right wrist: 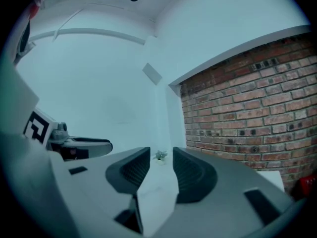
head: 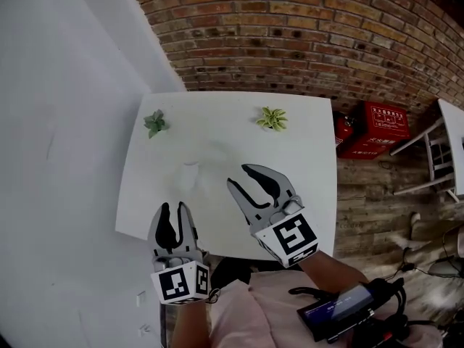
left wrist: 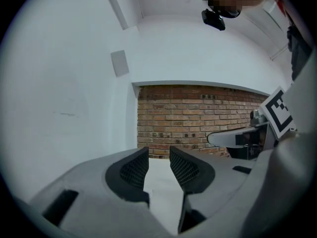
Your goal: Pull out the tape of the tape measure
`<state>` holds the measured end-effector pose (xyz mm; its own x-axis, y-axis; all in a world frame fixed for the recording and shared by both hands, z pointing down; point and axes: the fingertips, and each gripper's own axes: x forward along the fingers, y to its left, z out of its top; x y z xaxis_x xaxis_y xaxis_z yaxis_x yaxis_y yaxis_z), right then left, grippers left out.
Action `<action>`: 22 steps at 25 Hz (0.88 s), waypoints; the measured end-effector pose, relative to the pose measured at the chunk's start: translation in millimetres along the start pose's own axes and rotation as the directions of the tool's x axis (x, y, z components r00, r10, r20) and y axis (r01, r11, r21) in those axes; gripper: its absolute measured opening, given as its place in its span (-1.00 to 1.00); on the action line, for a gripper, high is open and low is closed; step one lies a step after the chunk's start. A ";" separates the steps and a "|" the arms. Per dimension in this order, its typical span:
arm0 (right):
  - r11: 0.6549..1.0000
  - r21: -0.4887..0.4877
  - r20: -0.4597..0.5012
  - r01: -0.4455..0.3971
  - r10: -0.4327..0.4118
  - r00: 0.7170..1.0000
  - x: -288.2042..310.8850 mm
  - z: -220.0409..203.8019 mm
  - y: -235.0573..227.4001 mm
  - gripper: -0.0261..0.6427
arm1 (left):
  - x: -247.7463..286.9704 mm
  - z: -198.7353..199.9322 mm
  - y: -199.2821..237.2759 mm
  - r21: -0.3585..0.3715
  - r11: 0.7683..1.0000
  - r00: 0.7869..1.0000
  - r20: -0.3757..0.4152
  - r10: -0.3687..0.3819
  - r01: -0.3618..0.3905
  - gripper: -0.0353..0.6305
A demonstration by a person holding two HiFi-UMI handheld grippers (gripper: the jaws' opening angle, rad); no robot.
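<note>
A white square table (head: 304, 151) stands against the brick wall. A small pale object (head: 191, 168) lies left of its middle; it is too faint to tell whether it is the tape measure. My left gripper (head: 175, 210) hovers over the table's near left edge, jaws apart with nothing between them (left wrist: 158, 155). My right gripper (head: 241, 176) is further in over the table, to the right of the pale object, also open and empty (right wrist: 161, 155). In the right gripper view a small plant (right wrist: 160, 155) shows far off through the gap.
Two small potted plants stand near the table's far edge, a grey-green one (head: 155, 122) on the left and a yellow-green one (head: 272, 117). A white wall runs along the left. A red extinguisher box (head: 382, 125) and white furniture (head: 442, 151) stand at the right.
</note>
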<state>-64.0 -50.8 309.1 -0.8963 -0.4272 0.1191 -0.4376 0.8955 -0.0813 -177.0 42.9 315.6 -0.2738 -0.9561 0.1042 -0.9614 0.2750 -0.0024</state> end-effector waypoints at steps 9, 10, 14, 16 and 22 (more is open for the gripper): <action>0.996 0.004 -0.065 0.090 -0.090 0.994 38.0 -32.0 -19.8 -0.48 | 47.8 -59.3 21.7 -0.056 0.996 0.992 -0.101 -0.077 0.072 -0.47; 0.995 -0.004 -0.077 0.099 -0.100 0.992 42.6 -38.9 -21.4 -0.48 | 54.3 -70.2 24.2 -0.066 0.995 0.989 -0.121 -0.088 0.080 -0.47; 0.993 0.003 -0.146 0.121 -0.119 0.982 59.4 -64.6 -25.9 -0.48 | 78.6 -111.7 30.3 -0.110 0.988 0.972 -0.198 -0.126 0.105 -0.43; 0.990 0.011 -0.164 0.138 -0.135 0.977 65.3 -73.5 -30.9 -0.48 | 88.9 -128.8 29.6 -0.132 0.982 0.960 -0.228 -0.161 0.134 -0.38; 0.985 0.013 -0.217 0.174 -0.167 0.962 81.4 -103.3 -44.4 -0.48 | 112.1 -176.8 39.1 -0.141 0.980 0.931 -0.318 -0.179 0.140 -0.29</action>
<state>-110.1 -112.3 424.6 -0.7734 -0.5330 0.3431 -0.5874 0.8061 -0.0718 -240.7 -35.8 503.0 -0.0745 -0.9072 0.4141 -0.9770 0.1497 0.1521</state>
